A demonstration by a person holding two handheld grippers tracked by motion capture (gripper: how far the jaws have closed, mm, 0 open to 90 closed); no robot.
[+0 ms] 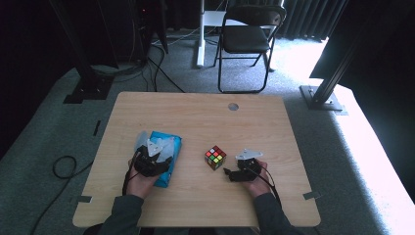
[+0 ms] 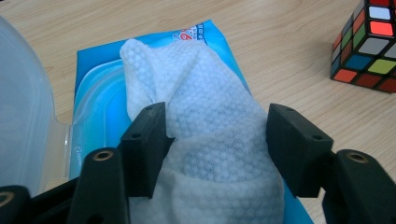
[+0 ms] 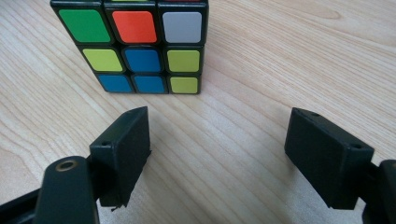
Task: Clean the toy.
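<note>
The left gripper (image 2: 217, 135) sits over the blue wipes pack (image 1: 165, 156) near the table's (image 1: 205, 117) left edge, jaws partly spread on either side of a white wet wipe (image 2: 210, 140) rising from the pack's opening. The left jaw touches the wipe; whether both pads press it cannot be told. The pack's translucent lid (image 2: 21, 107) stands flipped open beside it. The right gripper (image 3: 217, 154) rests on the table toward the near right, jaws apart and empty, just short of the Rubik's cube (image 3: 137, 44) at the table's middle. Judged progress: pack opened and wipe partly drawn out; full extraction and any wiping of the cube remain.
</note>
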